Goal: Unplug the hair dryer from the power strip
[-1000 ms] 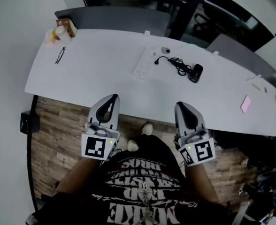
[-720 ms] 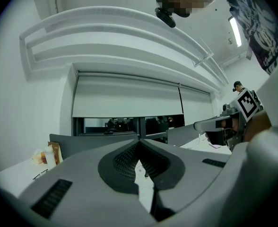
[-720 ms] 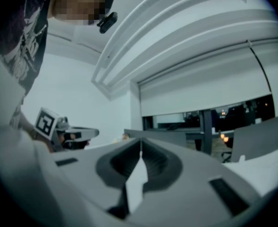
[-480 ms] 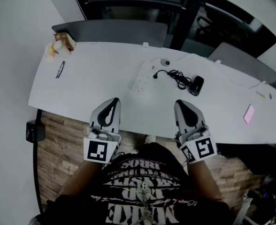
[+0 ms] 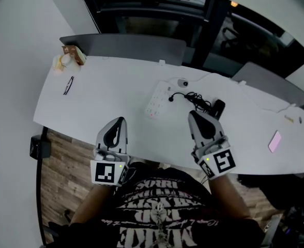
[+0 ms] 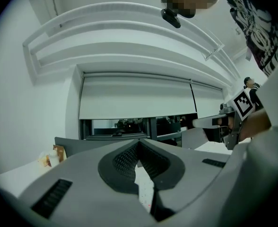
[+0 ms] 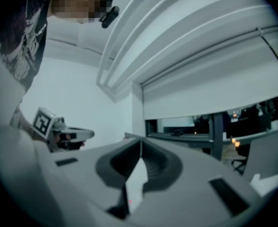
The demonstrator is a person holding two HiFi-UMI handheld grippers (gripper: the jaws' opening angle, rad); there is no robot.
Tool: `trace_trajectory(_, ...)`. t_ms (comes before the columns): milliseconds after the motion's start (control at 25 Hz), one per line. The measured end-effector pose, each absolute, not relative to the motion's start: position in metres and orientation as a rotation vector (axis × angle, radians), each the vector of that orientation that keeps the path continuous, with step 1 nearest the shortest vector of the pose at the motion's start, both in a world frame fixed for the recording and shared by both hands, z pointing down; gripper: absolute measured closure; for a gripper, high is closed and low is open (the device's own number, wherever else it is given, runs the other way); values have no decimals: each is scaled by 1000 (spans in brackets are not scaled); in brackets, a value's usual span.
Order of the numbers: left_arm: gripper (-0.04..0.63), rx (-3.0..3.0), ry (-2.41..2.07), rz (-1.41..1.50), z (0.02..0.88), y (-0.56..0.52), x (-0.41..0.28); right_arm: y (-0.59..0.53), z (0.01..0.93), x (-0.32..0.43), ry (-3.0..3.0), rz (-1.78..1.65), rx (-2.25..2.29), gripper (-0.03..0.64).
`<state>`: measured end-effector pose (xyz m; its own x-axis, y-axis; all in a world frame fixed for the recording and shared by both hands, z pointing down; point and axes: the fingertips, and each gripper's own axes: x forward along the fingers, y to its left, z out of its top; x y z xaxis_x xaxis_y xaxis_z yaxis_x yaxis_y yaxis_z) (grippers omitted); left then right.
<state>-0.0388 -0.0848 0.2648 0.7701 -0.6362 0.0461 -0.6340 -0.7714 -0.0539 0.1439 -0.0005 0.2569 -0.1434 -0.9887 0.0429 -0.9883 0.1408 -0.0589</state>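
A white power strip [image 5: 157,101] lies on the white table [image 5: 100,92], with a black plug [image 5: 171,97] in its far end. The coiled black cord [image 5: 195,99] runs right to the black hair dryer [image 5: 217,108]. My left gripper [image 5: 122,119] is shut and empty over the table's near edge, short of the strip and to its left. My right gripper [image 5: 192,113] is shut and empty just short of the cord and dryer. In the left gripper view the jaws [image 6: 139,141] meet, with the strip [image 6: 146,193] showing below them. The right gripper view shows the same [image 7: 141,138].
Glasses [image 5: 68,85] and snack packets with a cup [image 5: 68,57] sit at the table's far left. A pink note [image 5: 273,141] lies at the right. A small round object [image 5: 183,82] rests beyond the strip. Grey panels [image 5: 126,45] stand behind the table, wooden floor [image 5: 64,159] below.
Both grippers have moved forward from the floor side over the table's near edge, closer to the strip and dryer. Both jaws stay shut.
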Motion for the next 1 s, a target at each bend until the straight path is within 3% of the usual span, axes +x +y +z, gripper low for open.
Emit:
trace_trajectory(760, 569, -3056, 1069, -410, 341, -107, -21, -41, 384, 161, 2370, -566, -2043, 582)
trace_trajectory(1000, 569, -3124, 948, -482, 382, -138, 24, -75, 422, 183, 2371, -611, -2107, 582)
